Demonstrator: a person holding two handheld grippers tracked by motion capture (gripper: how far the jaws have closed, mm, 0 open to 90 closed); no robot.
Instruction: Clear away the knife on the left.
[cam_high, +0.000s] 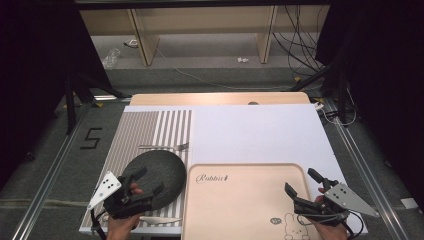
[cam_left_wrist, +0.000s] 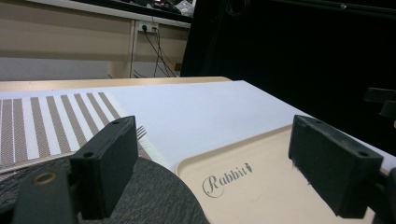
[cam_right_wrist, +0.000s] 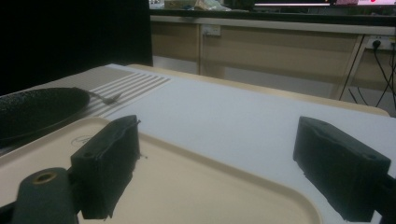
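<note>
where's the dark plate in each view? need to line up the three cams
High view: dark plate lower left, on the striped placemat, just left of the beige tray.
Left gripper view: bottom left, under and behind the near jaw.
Right gripper view: far left edge, mid-height.
Shared landmark: the fork beyond the plate, seen in all three.

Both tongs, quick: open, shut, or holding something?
Left tongs: open, nothing held, over the dark plate.
Right tongs: open, nothing held, over the beige tray.
</note>
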